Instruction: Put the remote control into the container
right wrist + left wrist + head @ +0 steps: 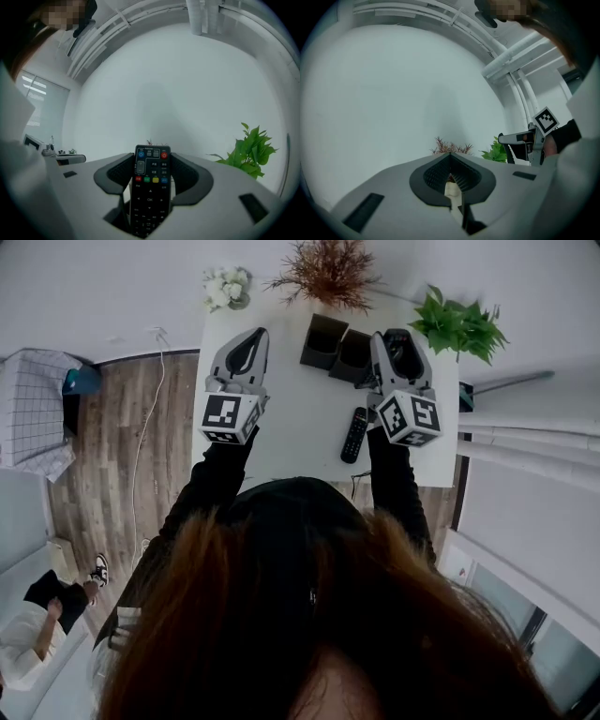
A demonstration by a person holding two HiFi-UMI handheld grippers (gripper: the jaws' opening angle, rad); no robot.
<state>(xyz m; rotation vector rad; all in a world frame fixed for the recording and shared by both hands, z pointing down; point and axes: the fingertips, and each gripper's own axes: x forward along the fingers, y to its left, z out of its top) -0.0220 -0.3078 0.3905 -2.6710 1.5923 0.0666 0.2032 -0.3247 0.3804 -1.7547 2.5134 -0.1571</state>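
Observation:
In the right gripper view a black remote control (pixel 150 187) with coloured buttons stands between the jaws of my right gripper (pixel 151 161), which is shut on it. The head view shows a black remote (pixel 354 434) lying on the white table (pixel 281 437), just left of the right gripper (pixel 398 341); I cannot tell how it relates to the held one. Two dark square containers (pixel 323 340) (pixel 352 354) stand at the table's far side between both grippers. My left gripper (pixel 451 164) (pixel 242 352) is shut with nothing in it, held up over the table's left part.
Along the table's back edge are white flowers (pixel 227 287), a dried brown plant (pixel 328 273) and a green plant (pixel 459 324) (pixel 251 150). Wooden floor (pixel 112 446) lies left of the table. A person sits at the lower left (pixel 37 615).

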